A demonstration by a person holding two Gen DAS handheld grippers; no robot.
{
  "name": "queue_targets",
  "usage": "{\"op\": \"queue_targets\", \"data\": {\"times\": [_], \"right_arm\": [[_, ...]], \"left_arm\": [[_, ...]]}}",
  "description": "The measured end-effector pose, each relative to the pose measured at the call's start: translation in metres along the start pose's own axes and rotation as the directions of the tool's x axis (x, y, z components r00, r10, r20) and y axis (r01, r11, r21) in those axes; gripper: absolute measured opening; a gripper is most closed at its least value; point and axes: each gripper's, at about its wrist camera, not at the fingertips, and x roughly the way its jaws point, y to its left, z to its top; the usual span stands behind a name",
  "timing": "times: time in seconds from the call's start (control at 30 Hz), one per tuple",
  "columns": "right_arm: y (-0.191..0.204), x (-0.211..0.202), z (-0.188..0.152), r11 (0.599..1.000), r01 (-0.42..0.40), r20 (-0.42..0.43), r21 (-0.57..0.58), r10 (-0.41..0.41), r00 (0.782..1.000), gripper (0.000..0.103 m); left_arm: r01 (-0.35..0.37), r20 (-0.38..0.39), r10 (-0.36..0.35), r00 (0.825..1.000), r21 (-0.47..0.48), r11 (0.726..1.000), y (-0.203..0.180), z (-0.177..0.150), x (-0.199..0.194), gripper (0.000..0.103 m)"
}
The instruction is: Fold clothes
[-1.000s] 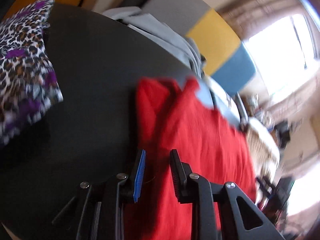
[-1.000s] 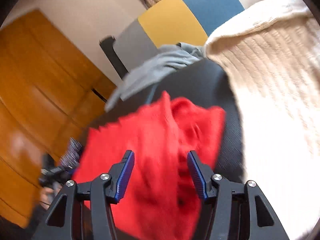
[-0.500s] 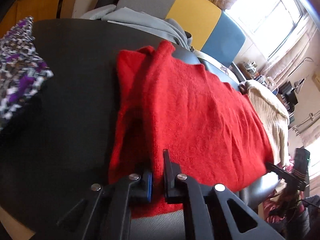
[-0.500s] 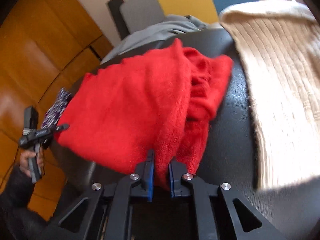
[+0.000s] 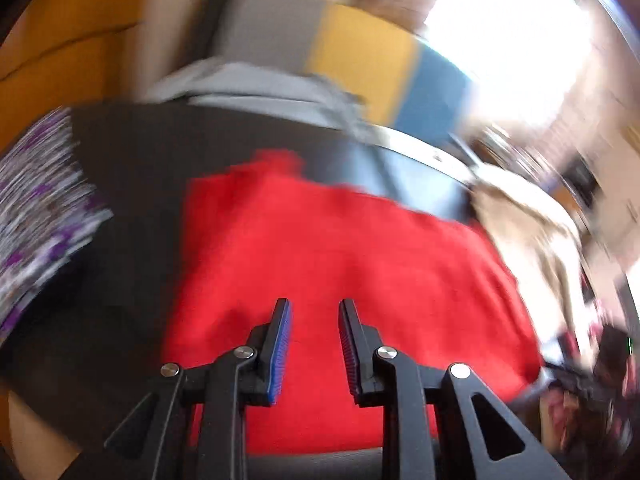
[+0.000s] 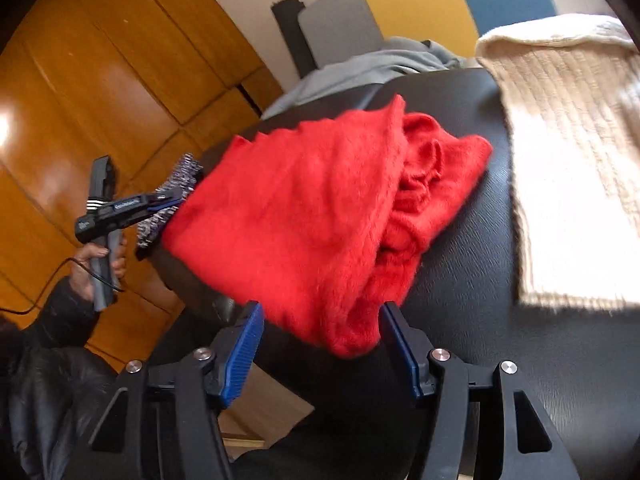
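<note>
A red knit sweater (image 5: 328,256) lies folded on the black round table (image 5: 152,168); in the right wrist view (image 6: 320,216) its bunched side faces right and its near edge hangs at the table rim. My left gripper (image 5: 314,308) is open just above the sweater's near part, holding nothing. My right gripper (image 6: 320,312) is open wide, its fingers either side of the sweater's near corner, apart from it. The left gripper also shows in the right wrist view (image 6: 160,200) at the sweater's far left edge.
A leopard-print garment (image 5: 36,216) lies at the table's left. A cream knit sweater (image 6: 572,160) lies at the right. A grey garment (image 6: 372,68) hangs over the far edge by a grey, yellow and blue chair back (image 5: 360,52). Wooden panels (image 6: 100,80) stand behind.
Both grippers were shut on the sweater's near edge half a second ago; both have opened and let it go. The left wrist view is now blurred from motion.
</note>
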Motion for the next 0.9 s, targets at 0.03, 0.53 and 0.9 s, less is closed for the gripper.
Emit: {"op": "queue_targets", "data": {"times": [0.03, 0.53, 0.9], "right_arm": [[-0.003, 0.002, 0.002, 1.000, -0.028, -0.006, -0.008, 0.028, 1.000, 0.061], [-0.019, 0.063, 0.023, 0.836, -0.535, -0.526, 0.119, 0.510, 0.681, 0.077], [-0.034, 0.030, 0.008, 0.931, -0.349, -0.401, 0.105, 0.361, 0.842, 0.072]], "left_arm": [[0.043, -0.016, -0.043, 0.999, 0.053, 0.998, -0.021, 0.005, 0.013, 0.024], [0.351, -0.283, -0.279, 0.918, 0.249, 0.902, -0.152, 0.006, 0.134, 0.023], [0.332, -0.199, -0.283, 0.938, 0.292, 0.897, -0.159, -0.016, 0.105, 0.024]]}}
